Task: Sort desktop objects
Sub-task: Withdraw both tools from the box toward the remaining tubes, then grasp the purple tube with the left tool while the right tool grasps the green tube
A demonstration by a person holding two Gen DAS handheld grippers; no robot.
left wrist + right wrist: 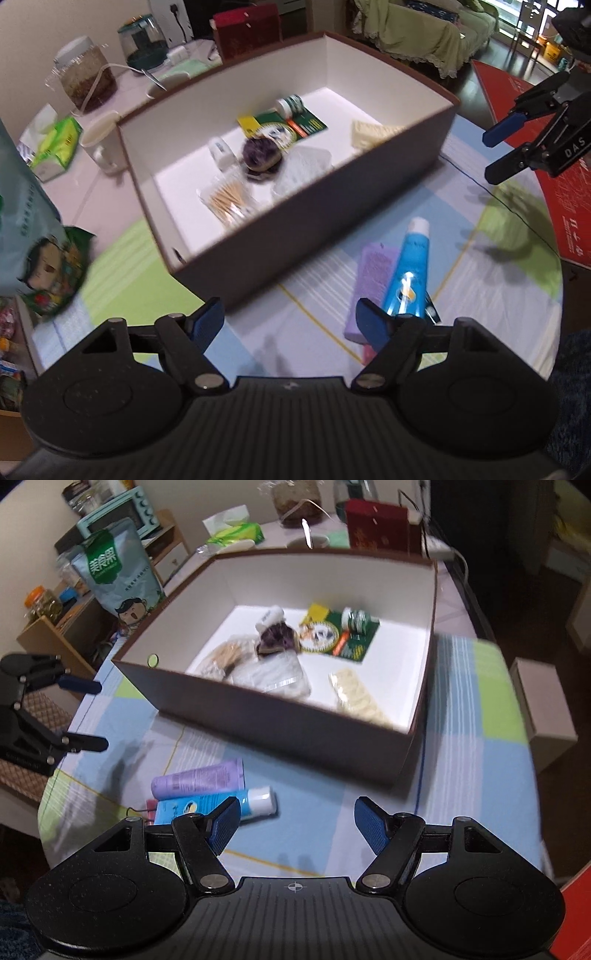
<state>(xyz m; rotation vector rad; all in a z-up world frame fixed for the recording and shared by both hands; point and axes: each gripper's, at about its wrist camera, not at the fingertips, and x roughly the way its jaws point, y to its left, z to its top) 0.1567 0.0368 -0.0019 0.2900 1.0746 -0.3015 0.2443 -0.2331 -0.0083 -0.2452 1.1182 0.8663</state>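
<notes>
A brown box [295, 236] [280, 723] with white inside walls stands on the checked tablecloth. It holds a green leaflet [291, 127] [340, 635], a small green bottle [290, 104] [355, 619], a purple pouch [260, 155] [275, 638], cotton swabs [227, 201] [225, 655], a clear bag [277, 675] and a pale blister sheet [369, 133] [354, 696]. In front of the box lie a blue tube [408, 269] [218, 803] and a lilac tube [371, 288] [201, 779], touching. My left gripper [291, 325] [86, 712] is open and holds nothing, its right finger beside the blue tube. My right gripper [295, 825] [498, 155] is open with nothing in it.
A large snack bag [33, 236] [114, 576], tissue pack [55, 146] [236, 530], jars [86, 74], a mug [103, 142] and a dark red box [247, 31] [380, 526] crowd the table's far side. A red sheet [554, 177] lies at the right edge.
</notes>
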